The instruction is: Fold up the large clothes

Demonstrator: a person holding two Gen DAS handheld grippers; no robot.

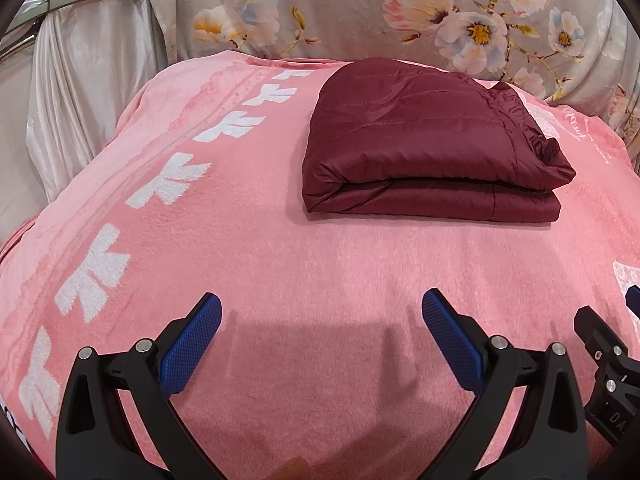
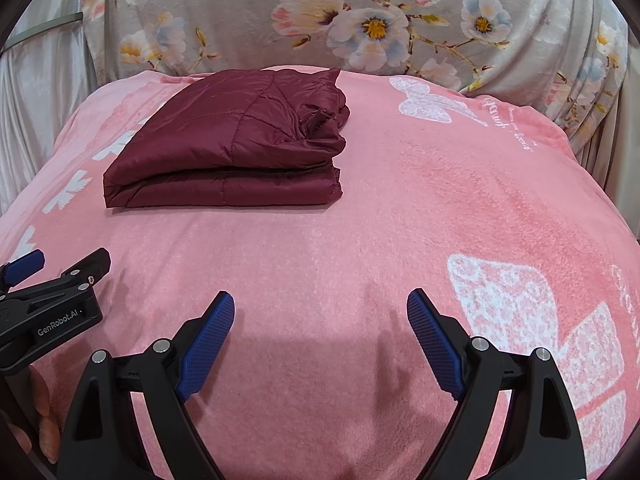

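With both claws hanging low over the near edge of the bed: nothing gripped.

- Left claw (image 1: 321, 304): blue pads spread wide, nothing between them, only pink blanket (image 1: 320, 280) beneath. Also seen from the right wrist view (image 2: 68, 266) at the frame's left side, just beside the right claw.
- Right claw (image 2: 321, 305): jaws spread wide too, empty, over the same near edge. Tip of it shows at the right side of the left wrist view (image 1: 600, 328).
- Maroon quilted jacket (image 1: 424, 144): folded into a compact rectangular stack, lying flat on the blanket toward the far edge of the bed, well apart from both claws. Fold edge faces the near side; looser bunched fabric at its right end. From the right wrist view (image 2: 236, 140) sits toward the far-left corner.
- Blanket: pink with white bow-like prints along the left edge and larger white prints toward the right.
- Floral cloth (image 2: 360, 20) draped upright behind the far edge.
- Pale satin curtain (image 1: 80, 80) beyond the far-left corner.
- Fingertips (image 2: 44, 400) of a hand visible under the left claw's body, bottom left of the right wrist view.
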